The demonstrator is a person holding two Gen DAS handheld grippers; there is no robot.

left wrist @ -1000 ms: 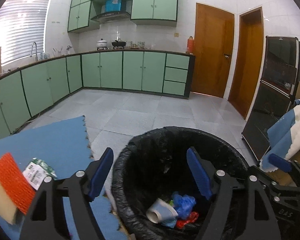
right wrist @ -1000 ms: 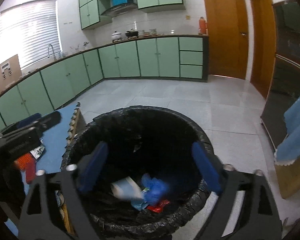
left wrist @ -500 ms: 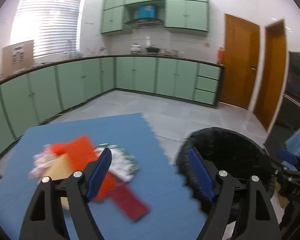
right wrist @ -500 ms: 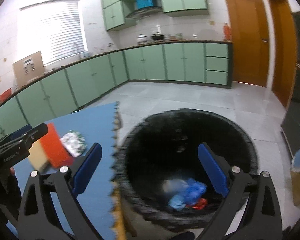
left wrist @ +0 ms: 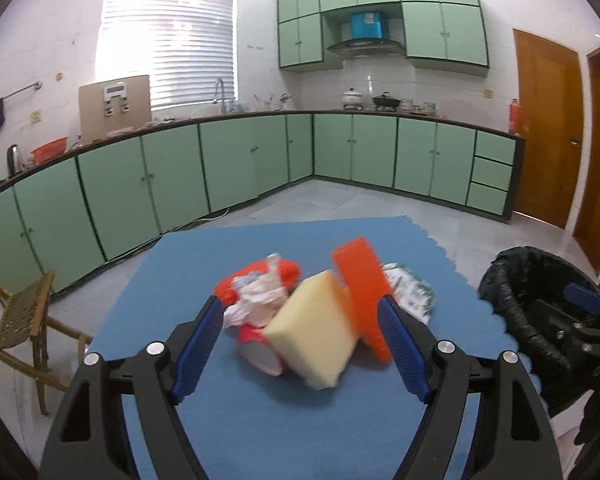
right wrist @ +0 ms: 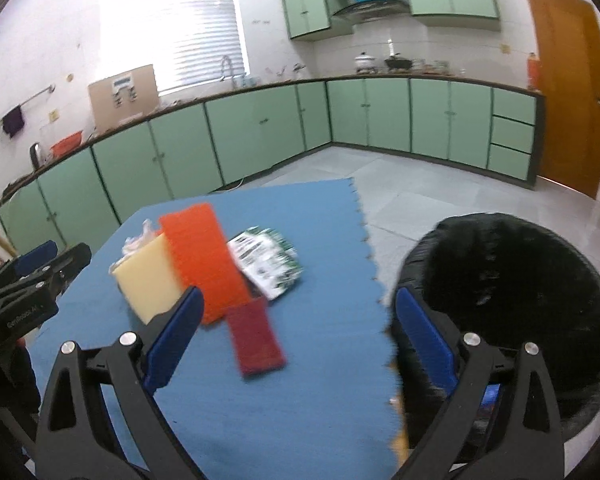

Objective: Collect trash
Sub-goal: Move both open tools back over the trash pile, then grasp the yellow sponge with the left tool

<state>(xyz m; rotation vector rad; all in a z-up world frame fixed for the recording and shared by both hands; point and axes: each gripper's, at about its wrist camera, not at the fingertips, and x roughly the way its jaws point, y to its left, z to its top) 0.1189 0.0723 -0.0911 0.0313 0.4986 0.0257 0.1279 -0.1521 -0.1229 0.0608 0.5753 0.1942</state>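
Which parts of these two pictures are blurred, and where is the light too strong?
Left wrist view: the yellow sponge and orange pad are smeared by motion, the cabinets stay sharp, and the window is blown out. Right wrist view: the dark red piece and bin rim are soft; the window glares.

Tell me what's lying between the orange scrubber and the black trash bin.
In the right wrist view, a green and white printed packet lies on the blue mat between the orange scrubber and the trash bin.
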